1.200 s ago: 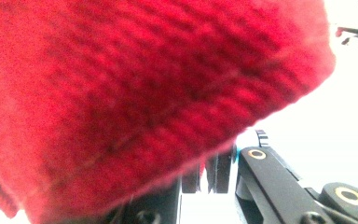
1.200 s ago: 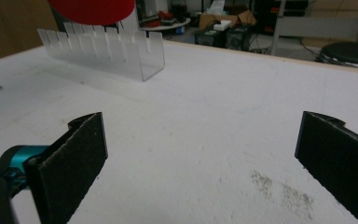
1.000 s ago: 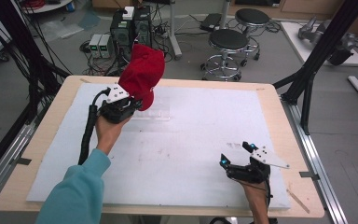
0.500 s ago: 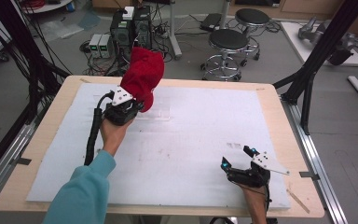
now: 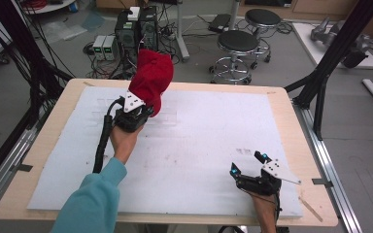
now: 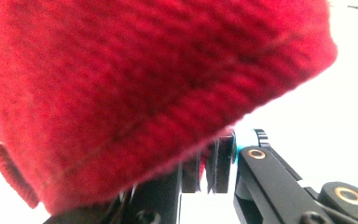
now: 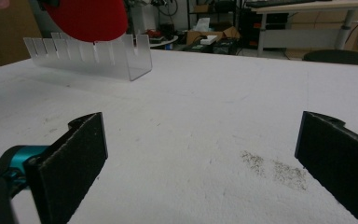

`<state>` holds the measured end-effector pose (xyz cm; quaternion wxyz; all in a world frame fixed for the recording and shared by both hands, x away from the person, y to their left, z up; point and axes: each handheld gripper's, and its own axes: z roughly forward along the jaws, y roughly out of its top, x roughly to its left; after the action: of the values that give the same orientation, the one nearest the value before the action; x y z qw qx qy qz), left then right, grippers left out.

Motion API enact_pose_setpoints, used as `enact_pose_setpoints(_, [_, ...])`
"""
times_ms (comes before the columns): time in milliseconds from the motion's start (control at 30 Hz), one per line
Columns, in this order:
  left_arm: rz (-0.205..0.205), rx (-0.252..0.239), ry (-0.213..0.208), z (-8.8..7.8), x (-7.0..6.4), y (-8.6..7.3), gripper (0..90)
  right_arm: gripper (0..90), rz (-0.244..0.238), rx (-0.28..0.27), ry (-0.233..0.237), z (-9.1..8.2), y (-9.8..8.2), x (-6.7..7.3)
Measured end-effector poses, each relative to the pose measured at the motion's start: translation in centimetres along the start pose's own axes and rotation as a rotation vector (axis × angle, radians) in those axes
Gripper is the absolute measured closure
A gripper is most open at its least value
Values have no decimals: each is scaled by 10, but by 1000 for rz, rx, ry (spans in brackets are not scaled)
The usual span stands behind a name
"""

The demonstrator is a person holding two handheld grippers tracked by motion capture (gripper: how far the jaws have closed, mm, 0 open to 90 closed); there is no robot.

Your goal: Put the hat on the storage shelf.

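A red knitted hat [image 5: 150, 77] hangs above the back left of the table, and my left gripper [image 5: 144, 109] is shut on its lower edge. In the left gripper view the hat [image 6: 144, 79] covers most of the picture, with its hem pinched between the jaw tips [image 6: 209, 163]. My right gripper [image 5: 246, 164] rests low near the front right of the white mat [image 5: 199, 141], jaws wide open with nothing between them [image 7: 200, 140]. From there the hat [image 7: 86, 18] shows over a clear slotted rack [image 7: 93, 58].
The wooden table [image 5: 43, 160] carries the mat. A patch of dark specks [image 7: 272, 169] lies just ahead of the right gripper. Beyond the far edge stand two stools [image 5: 240, 43], computer towers [image 5: 136, 24] and cables. Black frame posts [image 5: 323, 77] flank the table.
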<state>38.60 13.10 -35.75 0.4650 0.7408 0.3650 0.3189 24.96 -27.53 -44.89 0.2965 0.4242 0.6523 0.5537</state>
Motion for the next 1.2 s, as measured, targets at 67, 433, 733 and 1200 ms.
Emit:
enact_pose_setpoints(67, [4,-3,3,0,-1,-1,855,11,-2,-9,-1,-1,-1,1])
enact_pose_setpoints(433, [-5,-8,15,-4,2,-3,855,11,-3,-15,-3,-2,-1,1])
enact_pose_setpoints(733, [-23,-16,33,-3,0,-3,855,11,-11,-21,-5,-2,-2,1])
enact_pose_setpoints(1200, [-49,38,24,8,0,-10,854,11,-11,-30,-4,-3,-2,1])
